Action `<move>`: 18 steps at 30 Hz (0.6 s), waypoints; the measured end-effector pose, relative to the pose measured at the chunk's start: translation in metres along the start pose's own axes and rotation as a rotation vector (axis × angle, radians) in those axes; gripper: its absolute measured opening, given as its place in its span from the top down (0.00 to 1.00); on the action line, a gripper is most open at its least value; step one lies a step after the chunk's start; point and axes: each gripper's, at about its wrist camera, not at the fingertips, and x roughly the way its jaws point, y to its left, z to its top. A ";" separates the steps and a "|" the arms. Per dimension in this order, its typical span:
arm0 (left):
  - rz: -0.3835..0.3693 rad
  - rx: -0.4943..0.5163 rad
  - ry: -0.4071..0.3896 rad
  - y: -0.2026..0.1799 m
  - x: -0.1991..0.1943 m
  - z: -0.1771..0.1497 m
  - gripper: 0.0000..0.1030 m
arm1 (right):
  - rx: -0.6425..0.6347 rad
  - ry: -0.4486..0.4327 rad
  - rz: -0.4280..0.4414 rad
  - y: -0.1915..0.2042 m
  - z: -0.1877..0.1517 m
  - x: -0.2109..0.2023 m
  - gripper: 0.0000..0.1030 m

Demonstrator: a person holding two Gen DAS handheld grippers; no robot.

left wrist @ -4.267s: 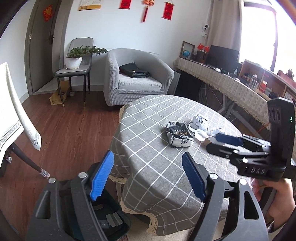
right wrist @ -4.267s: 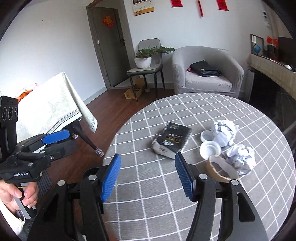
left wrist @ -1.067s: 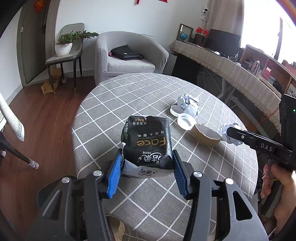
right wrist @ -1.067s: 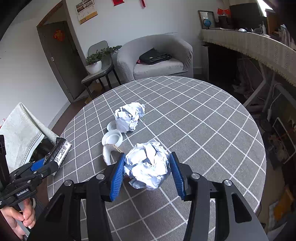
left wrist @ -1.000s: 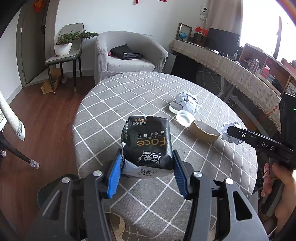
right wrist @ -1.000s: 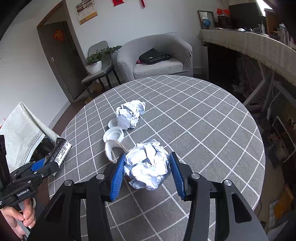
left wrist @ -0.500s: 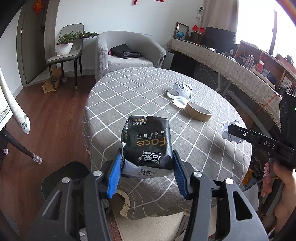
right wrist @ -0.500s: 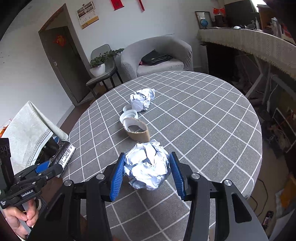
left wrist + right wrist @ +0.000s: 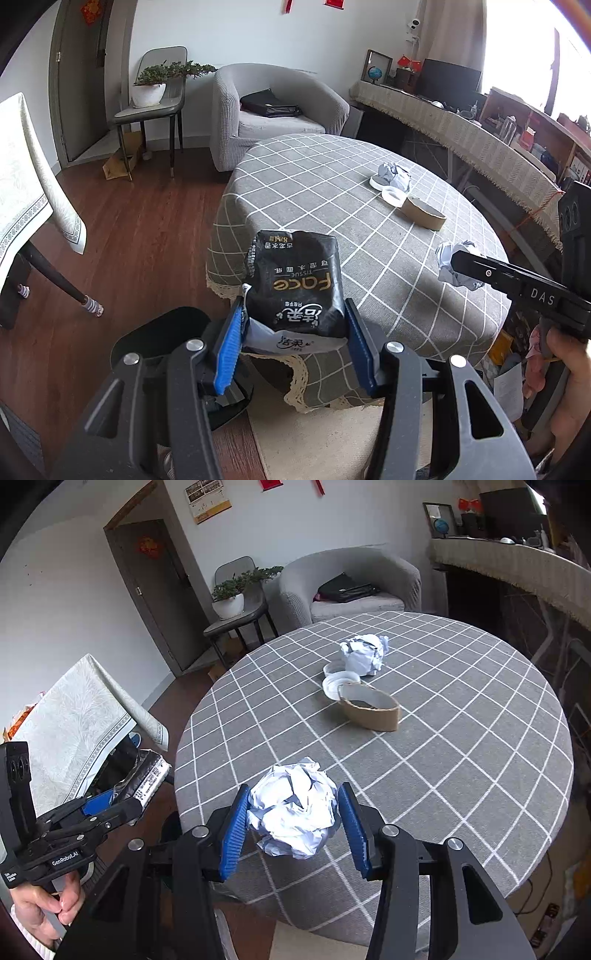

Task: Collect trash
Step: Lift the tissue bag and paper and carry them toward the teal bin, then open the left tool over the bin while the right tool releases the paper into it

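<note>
My left gripper (image 9: 293, 354) is shut on a black tissue pack (image 9: 295, 291) and holds it off the near-left edge of the round table (image 9: 314, 206), above a black bin (image 9: 159, 336) on the floor. My right gripper (image 9: 293, 829) is shut on a crumpled white paper ball (image 9: 293, 812), held above the table's near edge (image 9: 461, 812). Still on the table lie a second paper ball (image 9: 364, 653), two white lids (image 9: 338, 681) and a brown cardboard ring (image 9: 371, 707). The right gripper and its paper ball (image 9: 456, 267) also show in the left wrist view.
A grey armchair (image 9: 273, 110) with a black bag stands behind the table. A chair with a potted plant (image 9: 151, 92) is left of it. A cloth-covered table (image 9: 74, 723) stands at the left. A long draped counter (image 9: 461, 136) runs along the right.
Both grippers have pulled back from the table toward its near edge, each still holding its item. The bin has come into view under the left gripper.
</note>
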 end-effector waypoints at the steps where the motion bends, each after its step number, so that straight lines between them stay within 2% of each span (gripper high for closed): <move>1: 0.002 -0.003 0.001 0.004 -0.001 -0.001 0.47 | -0.004 0.000 0.004 0.003 0.000 0.001 0.53; 8: 0.041 -0.019 0.015 0.030 0.000 -0.008 0.47 | -0.022 -0.001 0.039 0.030 0.005 0.012 0.53; 18: 0.111 -0.055 0.090 0.082 0.011 -0.028 0.47 | -0.082 0.029 0.098 0.076 0.010 0.039 0.53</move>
